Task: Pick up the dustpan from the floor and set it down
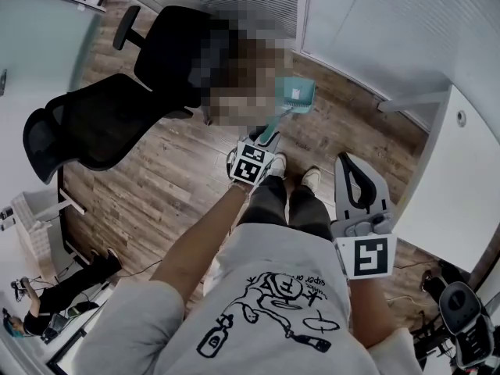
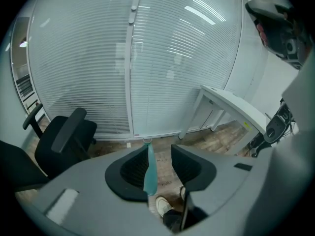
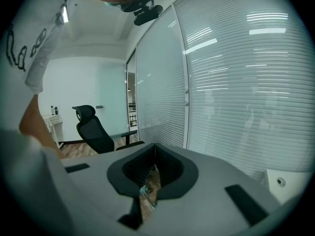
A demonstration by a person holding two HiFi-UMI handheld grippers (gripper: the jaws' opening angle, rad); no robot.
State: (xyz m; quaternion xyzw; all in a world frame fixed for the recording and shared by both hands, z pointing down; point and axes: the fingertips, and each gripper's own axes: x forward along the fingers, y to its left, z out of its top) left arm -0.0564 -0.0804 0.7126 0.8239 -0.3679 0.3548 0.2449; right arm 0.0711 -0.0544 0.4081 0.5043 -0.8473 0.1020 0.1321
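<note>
From the head view, your left forearm stretches forward and down past your knees. Your left gripper (image 1: 266,140) tilts steeply toward the wooden floor (image 1: 172,182), just ahead of your shoes (image 1: 279,164). The dustpan (image 1: 295,96) is teal, with a ribbed comb edge. Its pan is low by the floor near the foot of the blind-covered wall, and its handle slants back into that gripper. A black office chair (image 1: 117,108) stands well off to the left. Your right gripper (image 1: 349,164) sits close by your right leg, pointing nearly level. In the left gripper view, the left gripper (image 2: 159,147) has its jaws apart. The dustpan (image 2: 149,173) handle shows edge-on as a narrow teal strip lying against the left jaw, with clear space to the right one. In the right gripper view, the right gripper (image 3: 155,149) has its jaws drawn together at the tips with nothing between them.
</note>
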